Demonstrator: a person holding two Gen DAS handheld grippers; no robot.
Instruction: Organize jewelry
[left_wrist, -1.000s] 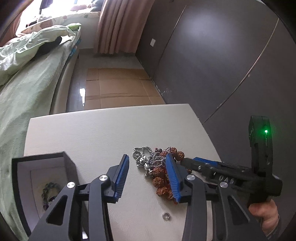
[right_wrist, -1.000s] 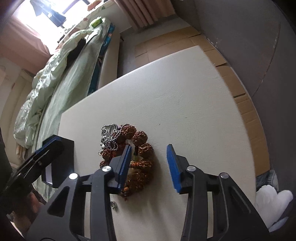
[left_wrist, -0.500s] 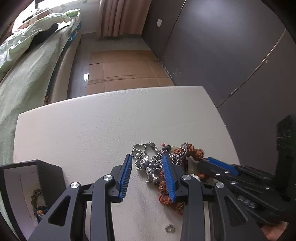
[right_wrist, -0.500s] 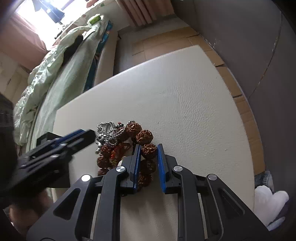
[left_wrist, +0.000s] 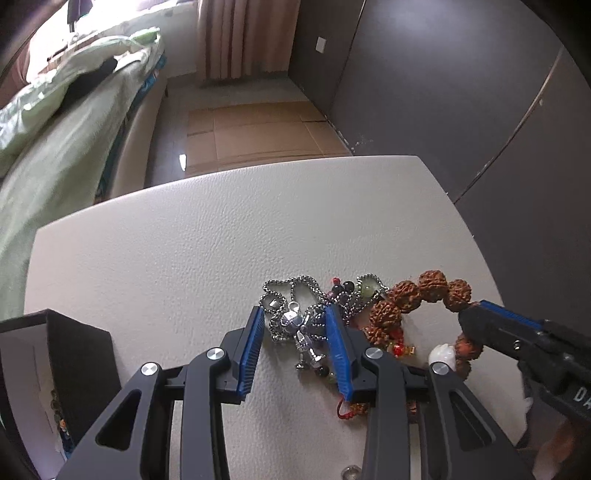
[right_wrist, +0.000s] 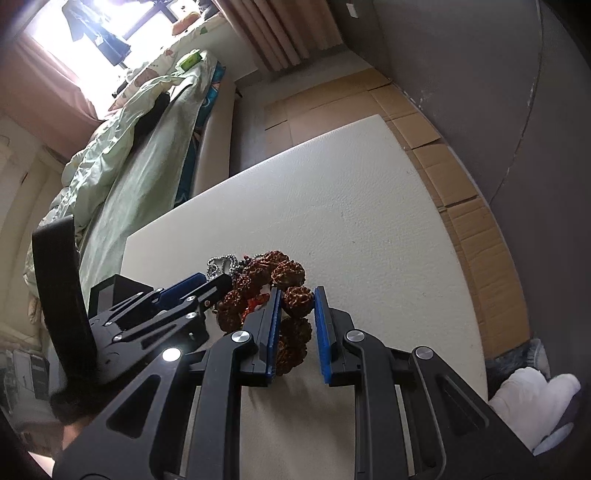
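A tangle of jewelry lies on the white table (left_wrist: 184, 258). A brown bead bracelet (left_wrist: 424, 291) has a white bead and red cord. A silver ball chain with a pendant (left_wrist: 291, 317) lies beside it. My right gripper (right_wrist: 295, 306) is shut on a brown bead of the bracelet (right_wrist: 295, 301); it also shows at the right in the left wrist view (left_wrist: 491, 317). My left gripper (left_wrist: 295, 332) is partly closed, its pads on either side of the silver chain, with a gap at the left pad. A black jewelry box (left_wrist: 55, 362) stands at the left with beads inside.
A small metal ring (left_wrist: 351, 470) lies on the table near the front edge. A bed with green bedding (left_wrist: 55, 129) is to the left. Cardboard (left_wrist: 258, 129) covers the floor beyond the table. A dark wardrobe (left_wrist: 461, 92) is on the right.
The right gripper closed on the brown bracelet and has pulled it right, away from the chain. The left gripper has narrowed around the silver chain.
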